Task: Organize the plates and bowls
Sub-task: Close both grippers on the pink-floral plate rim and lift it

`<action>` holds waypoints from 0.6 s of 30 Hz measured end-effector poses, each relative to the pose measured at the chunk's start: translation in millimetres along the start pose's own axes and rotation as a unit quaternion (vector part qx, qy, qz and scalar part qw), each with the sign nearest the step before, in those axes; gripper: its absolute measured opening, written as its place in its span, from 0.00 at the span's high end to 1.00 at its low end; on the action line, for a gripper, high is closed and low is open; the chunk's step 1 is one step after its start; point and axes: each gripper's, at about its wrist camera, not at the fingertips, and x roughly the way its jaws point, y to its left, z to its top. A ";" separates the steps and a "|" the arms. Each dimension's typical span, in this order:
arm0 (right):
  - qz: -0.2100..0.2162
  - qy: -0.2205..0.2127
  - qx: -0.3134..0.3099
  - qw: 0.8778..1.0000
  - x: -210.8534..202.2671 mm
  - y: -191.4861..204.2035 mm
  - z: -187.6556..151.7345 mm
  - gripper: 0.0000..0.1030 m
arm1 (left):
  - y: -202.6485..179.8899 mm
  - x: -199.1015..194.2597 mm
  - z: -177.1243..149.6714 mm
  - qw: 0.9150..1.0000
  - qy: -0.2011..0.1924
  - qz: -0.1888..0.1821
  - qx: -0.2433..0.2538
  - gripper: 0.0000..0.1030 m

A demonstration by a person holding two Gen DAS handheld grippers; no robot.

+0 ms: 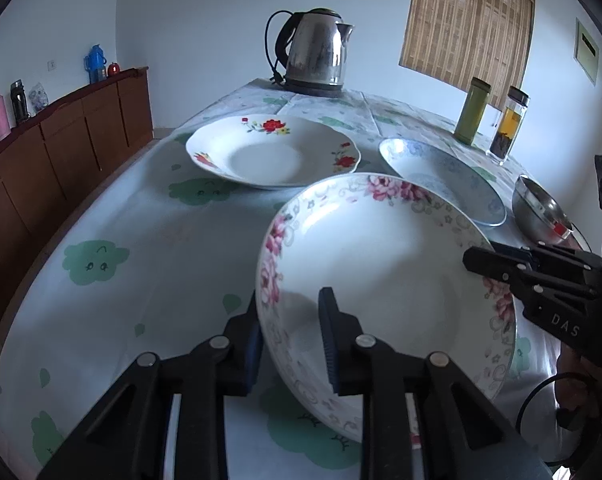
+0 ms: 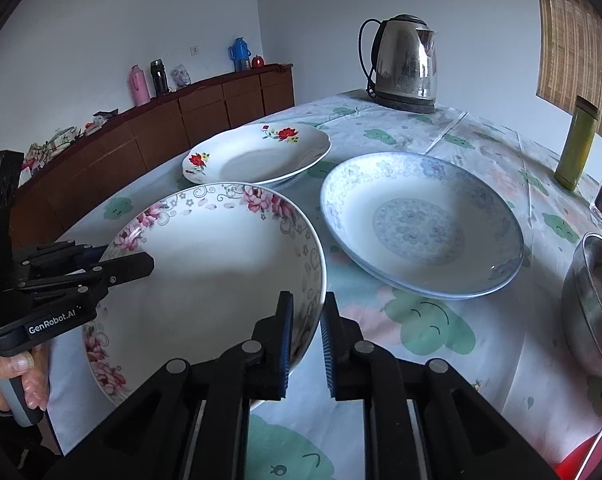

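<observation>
Clamping empty pink-flowered bowl [image 1: 381,280] rim: left tool [image 1: 291,340] and right tool [image 2: 305,344]; steel bowl [image 2: 597,304] contents unclear

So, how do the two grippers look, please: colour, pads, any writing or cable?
Both are black plastic with linkage arms and silver pivot pins. The left gripper and the right gripper carry ribbed blue pads on their fingers. The left one's body reads "GenRobot.AI" in white and has a grey handle. A thin black cable loops below the right one.
</observation>
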 end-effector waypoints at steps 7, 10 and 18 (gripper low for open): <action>-0.004 -0.011 0.021 1.000 -3.7 -6.5 -0.1 0.85 | -4.4 -2.1 3.5 1.000 -0.012 -0.011 -0.013 0.79; -0.013 -0.019 0.021 1.000 -7.1 -6.4 -0.2 0.86 | -4.7 -2.5 7.1 1.000 -0.014 -0.012 -0.018 0.79; -0.019 -0.026 0.030 0.999 -12.7 -9.7 2.0 0.86 | -8.7 -9.8 26.7 0.999 -0.035 -0.017 -0.014 0.79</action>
